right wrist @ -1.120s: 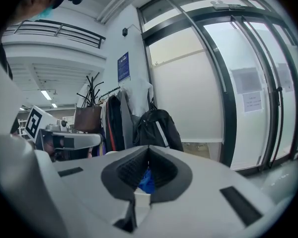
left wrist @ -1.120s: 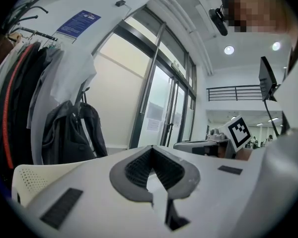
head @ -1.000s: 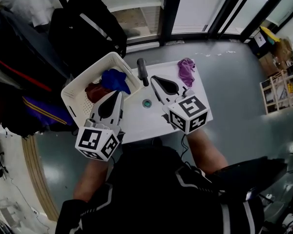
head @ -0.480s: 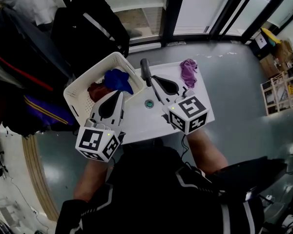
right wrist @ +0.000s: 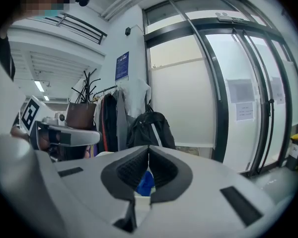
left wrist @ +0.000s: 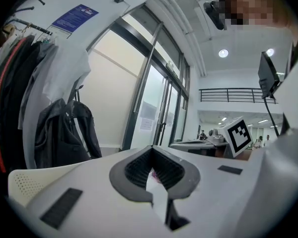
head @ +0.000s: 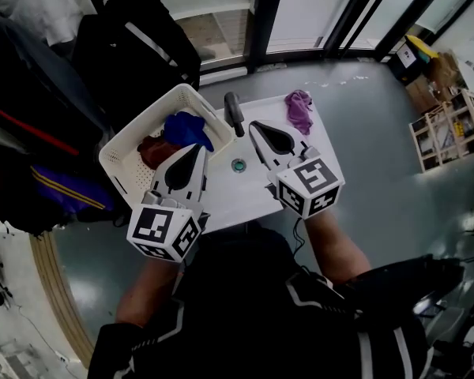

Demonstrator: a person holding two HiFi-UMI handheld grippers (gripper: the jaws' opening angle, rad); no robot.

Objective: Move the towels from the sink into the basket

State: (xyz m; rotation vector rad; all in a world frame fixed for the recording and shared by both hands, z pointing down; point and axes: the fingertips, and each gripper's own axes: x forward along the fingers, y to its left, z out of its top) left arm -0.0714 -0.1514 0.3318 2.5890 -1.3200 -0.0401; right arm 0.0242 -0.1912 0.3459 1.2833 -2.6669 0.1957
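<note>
While I held both grippers over the sink (head: 225,196), my left gripper (head: 197,148) had its jaws together with nothing between them, and its tip was at the near edge of the basket (head: 118,164). My right gripper (head: 253,126) had its jaws together too, also empty, with the tip near the tap (head: 234,113). A blue towel (head: 186,129) and a red towel (head: 152,150) lay in the basket. A purple towel (head: 299,110) lay at the far right corner of the counter (head: 317,139), apart from both jaws.

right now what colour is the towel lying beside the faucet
Purple, with a pinkish tint. The towel shows best in the head view.
</note>
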